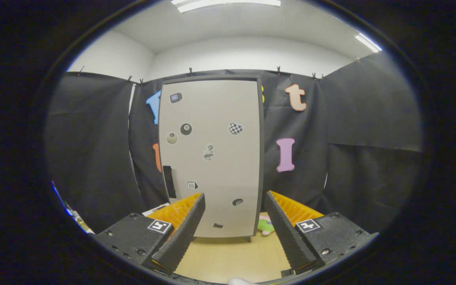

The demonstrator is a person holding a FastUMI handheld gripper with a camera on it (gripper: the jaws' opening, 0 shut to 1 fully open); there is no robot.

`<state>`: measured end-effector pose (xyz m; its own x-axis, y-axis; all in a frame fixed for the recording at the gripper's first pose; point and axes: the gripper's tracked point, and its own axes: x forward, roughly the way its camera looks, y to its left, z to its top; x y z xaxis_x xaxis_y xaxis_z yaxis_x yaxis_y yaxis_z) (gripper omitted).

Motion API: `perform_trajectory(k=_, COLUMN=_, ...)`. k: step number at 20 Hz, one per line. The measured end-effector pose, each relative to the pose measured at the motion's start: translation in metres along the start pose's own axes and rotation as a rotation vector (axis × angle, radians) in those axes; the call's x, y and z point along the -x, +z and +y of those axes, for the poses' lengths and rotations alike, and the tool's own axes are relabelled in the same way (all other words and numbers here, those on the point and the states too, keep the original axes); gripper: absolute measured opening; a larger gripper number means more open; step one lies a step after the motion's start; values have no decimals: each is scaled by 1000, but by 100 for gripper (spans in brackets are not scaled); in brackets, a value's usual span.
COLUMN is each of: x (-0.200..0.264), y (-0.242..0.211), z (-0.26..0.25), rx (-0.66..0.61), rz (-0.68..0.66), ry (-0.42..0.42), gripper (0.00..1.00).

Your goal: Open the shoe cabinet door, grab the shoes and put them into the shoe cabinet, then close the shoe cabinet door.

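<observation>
**Cabinet door shut, fingers spread wide**

The gripper (234,233) is held apart, nothing between its fingers. The shoe cabinet (212,158) is seen upright beyond them, door closed. What may be the shoes (265,226), green and pink, is glimpsed beside the cabinet's foot.

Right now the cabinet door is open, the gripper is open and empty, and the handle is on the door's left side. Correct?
Not quite: the cabinet door is closed, flat across the front, as the gripper view shows. The rest holds: the gripper is open and empty, fingers spread ahead of the door, and the dark handle sits on the door's left side.
</observation>
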<state>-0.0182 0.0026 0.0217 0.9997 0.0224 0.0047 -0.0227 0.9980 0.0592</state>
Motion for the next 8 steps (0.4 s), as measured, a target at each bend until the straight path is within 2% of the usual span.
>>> perform_trajectory(k=8, x=2, y=-2, z=-6, rx=2, rz=0, ry=-20, gripper=99)
